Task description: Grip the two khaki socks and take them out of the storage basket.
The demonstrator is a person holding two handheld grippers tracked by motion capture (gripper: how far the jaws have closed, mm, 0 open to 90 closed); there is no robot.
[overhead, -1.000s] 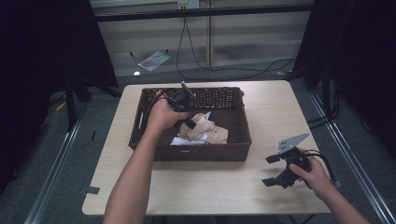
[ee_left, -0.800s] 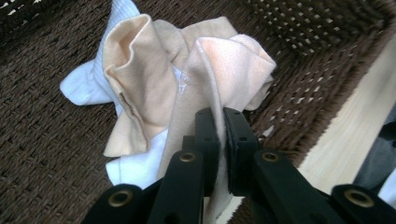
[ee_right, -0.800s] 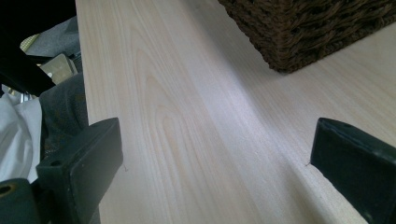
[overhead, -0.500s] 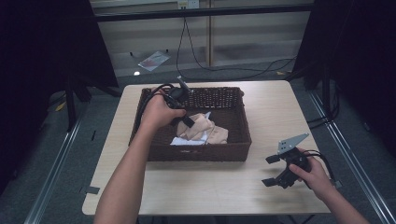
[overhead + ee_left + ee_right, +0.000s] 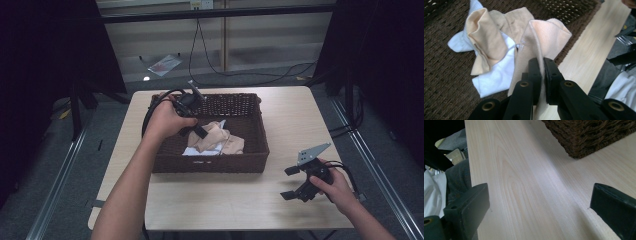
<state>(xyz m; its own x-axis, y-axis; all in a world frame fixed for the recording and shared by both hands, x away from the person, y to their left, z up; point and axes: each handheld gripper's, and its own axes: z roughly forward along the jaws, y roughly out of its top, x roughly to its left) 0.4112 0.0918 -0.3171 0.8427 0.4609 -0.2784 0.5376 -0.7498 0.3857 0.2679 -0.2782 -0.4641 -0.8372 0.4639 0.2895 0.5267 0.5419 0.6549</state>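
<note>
1. The right gripper [image 5: 296, 184] rests on the wooden table [image 5: 280, 120] near the front edge, jaws spread wide.
2. Farther off, the left gripper [image 5: 541, 65] pinches a peach cloth [image 5: 544, 37] inside the wicker basket [image 5: 250, 107], beside a white cloth [image 5: 496, 75].

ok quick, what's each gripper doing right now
Left gripper: shut on the peach cloth in the basket.
Right gripper: open, empty, over the table.
</note>
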